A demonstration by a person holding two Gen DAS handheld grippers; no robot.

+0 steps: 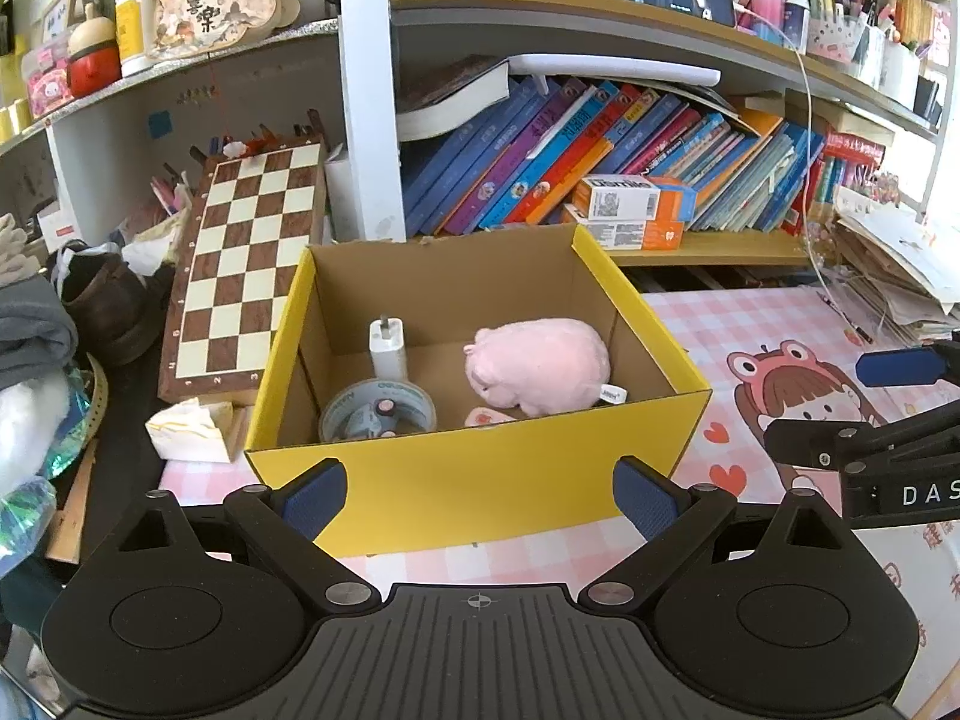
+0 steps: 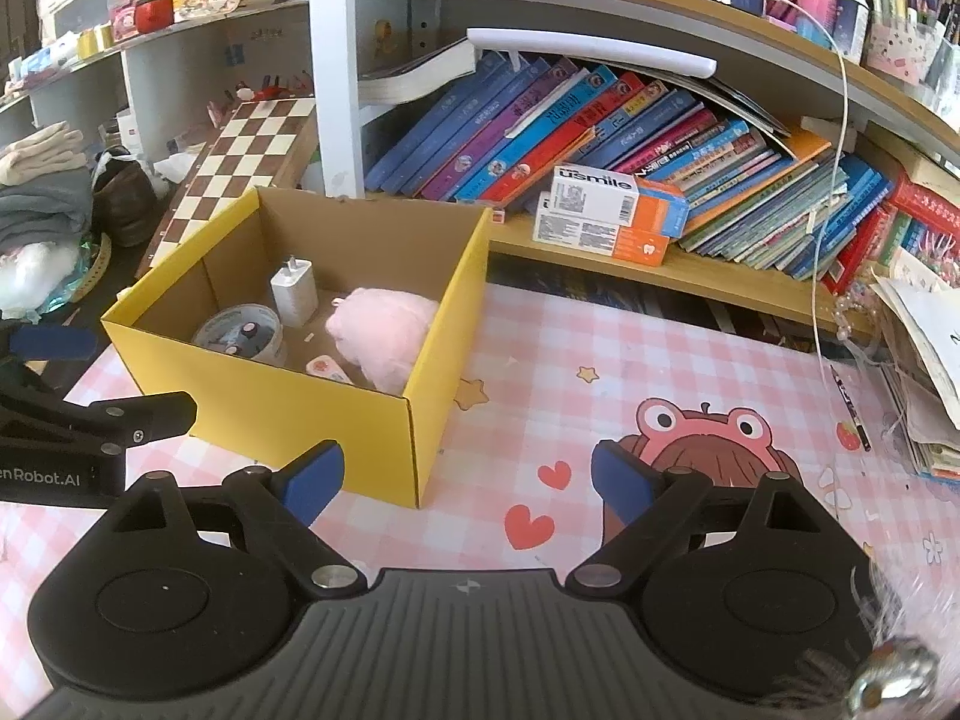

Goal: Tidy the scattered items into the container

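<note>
A yellow cardboard box (image 1: pixel 480 480) (image 2: pixel 264 402) stands on the pink checked mat. Inside it lie a pink plush pig (image 1: pixel 537 369) (image 2: pixel 387 324), a white charger plug (image 1: pixel 388 349) (image 2: pixel 294 291), a roll of tape (image 1: pixel 378 411) (image 2: pixel 240 333) with small things in its core, and a small pink item (image 1: pixel 487 417) (image 2: pixel 327 369). My left gripper (image 1: pixel 480 495) stands open just in front of the box's near wall, holding nothing. My right gripper (image 2: pixel 465 486) is open and empty over the mat by the box's right corner. Each gripper shows at the edge of the other's view.
A chessboard (image 1: pixel 246 264) (image 2: pixel 240 150) leans left of the box. Behind are shelves with slanted books (image 1: pixel 600 162) (image 2: pixel 600 132) and toothpaste boxes (image 2: pixel 612 216). Clothes and clutter (image 1: pixel 36 324) pile at the left, paper stacks (image 2: pixel 924 360) at the right. A tissue packet (image 1: pixel 189 429) lies by the box.
</note>
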